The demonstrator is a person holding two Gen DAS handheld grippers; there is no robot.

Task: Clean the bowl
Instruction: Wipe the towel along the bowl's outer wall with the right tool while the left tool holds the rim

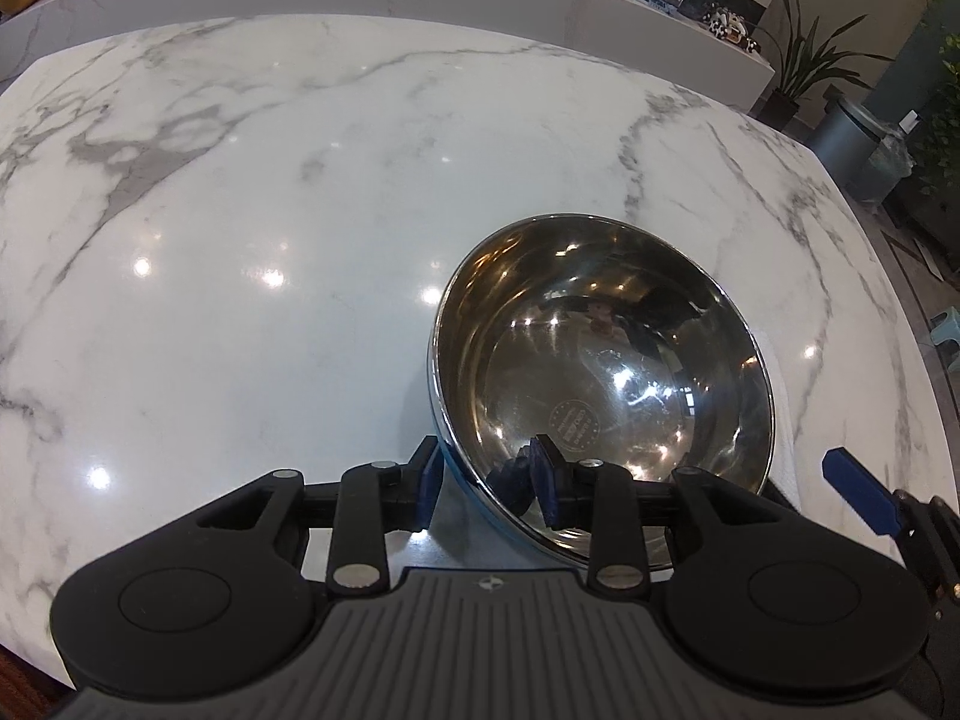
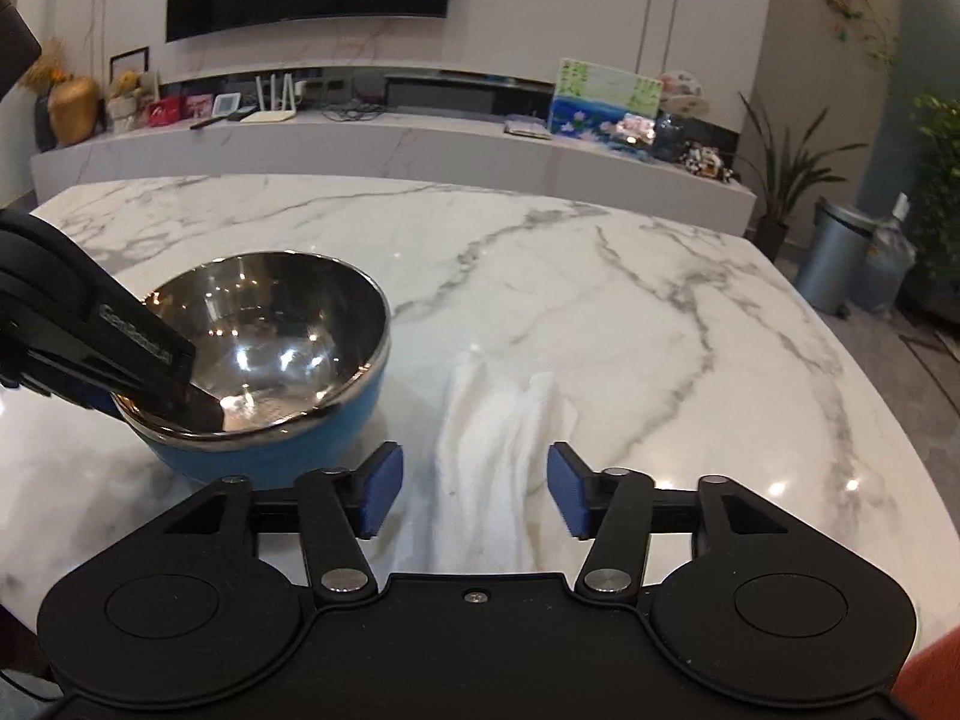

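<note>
The left tool (image 1: 489,489) is clamped on the near rim of the bowl (image 1: 600,360) — one pad outside against the blue wall, the other inside the shiny steel. The bowl sits tilted on the marble surface (image 1: 270,210), near its front edge. Just right of the bowl lies a crumpled white cloth (image 2: 504,420). The right tool (image 2: 474,489) hovers over the cloth's near end — its blue pads (image 2: 381,489) stand apart, holding nothing.

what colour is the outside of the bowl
Blue outside, shiny steel inside; the bowl shows this best in the right wrist view, gripped at its rim by the left gripper.
</note>
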